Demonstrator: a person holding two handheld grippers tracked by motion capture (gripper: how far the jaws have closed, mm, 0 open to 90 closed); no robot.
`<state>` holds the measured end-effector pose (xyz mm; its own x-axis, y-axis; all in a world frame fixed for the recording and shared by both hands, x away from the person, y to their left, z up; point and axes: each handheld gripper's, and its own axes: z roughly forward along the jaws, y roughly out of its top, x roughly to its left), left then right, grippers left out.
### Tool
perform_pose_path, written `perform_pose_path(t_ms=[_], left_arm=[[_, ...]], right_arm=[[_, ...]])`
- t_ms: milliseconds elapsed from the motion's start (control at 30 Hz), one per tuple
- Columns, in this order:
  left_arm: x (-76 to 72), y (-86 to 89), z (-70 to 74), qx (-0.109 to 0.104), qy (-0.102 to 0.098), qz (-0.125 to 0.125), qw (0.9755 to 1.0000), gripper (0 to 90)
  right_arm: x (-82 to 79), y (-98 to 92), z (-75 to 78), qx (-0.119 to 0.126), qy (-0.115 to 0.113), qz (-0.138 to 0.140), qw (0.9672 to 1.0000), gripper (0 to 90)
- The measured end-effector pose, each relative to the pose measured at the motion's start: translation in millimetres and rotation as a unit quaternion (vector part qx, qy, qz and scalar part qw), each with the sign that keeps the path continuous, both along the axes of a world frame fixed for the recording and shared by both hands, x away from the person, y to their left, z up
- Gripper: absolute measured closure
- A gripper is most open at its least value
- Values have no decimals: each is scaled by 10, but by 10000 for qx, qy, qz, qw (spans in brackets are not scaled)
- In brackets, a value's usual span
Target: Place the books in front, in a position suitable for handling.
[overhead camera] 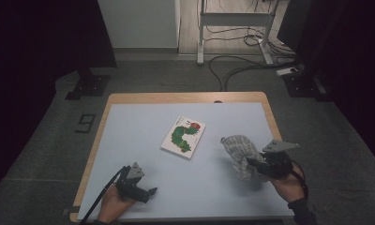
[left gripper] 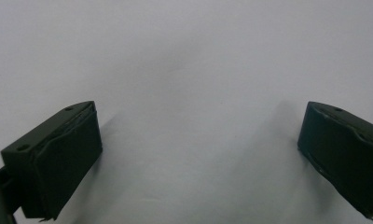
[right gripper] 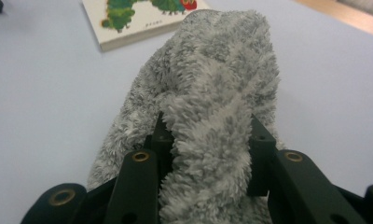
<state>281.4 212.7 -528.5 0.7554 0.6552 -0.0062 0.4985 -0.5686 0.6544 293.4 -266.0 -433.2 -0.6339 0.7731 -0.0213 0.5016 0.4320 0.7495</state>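
A fluffy grey sock [overhead camera: 240,152] lies at the right of the pale table [overhead camera: 143,119], one end lifted. My right gripper [overhead camera: 255,164] is shut on that end; in the right gripper view the grey sock [right gripper: 217,107] bulges up between the two black jaws, my right gripper [right gripper: 208,154] pinching a fold. A picture book [overhead camera: 183,136] with a green caterpillar on its white cover lies flat near the table's middle, and the book [right gripper: 138,16] appears beyond the sock. My left gripper [overhead camera: 146,193] rests low at the front left, open, its fingers [left gripper: 58,161] wide apart over bare table.
The wooden table rim [overhead camera: 185,97] runs along the far side. Beyond it lie floor cables [overhead camera: 232,65], a metal stand frame [overhead camera: 232,23] and dark equipment bases [overhead camera: 87,84]. Bare table surface spreads between the book and my left gripper.
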Motion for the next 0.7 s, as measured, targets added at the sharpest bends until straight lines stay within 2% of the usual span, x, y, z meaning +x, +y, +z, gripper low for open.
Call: perform_pose_path(t_ms=[300, 367, 700], left_arm=[[-1, -1, -1, -13, -2, 10, 10000, 0], [-1, -1, -1, -12, -2, 8, 10000, 0], [-1, -1, -1, -12, -4, 10, 10000, 0]], right_arm=[[31, 71, -347, -106, 196, 13, 9997, 631], [43, 70, -424, -60, 260, -3, 9996, 630], [48, 30, -775, -148, 457, -102, 9988, 594]])
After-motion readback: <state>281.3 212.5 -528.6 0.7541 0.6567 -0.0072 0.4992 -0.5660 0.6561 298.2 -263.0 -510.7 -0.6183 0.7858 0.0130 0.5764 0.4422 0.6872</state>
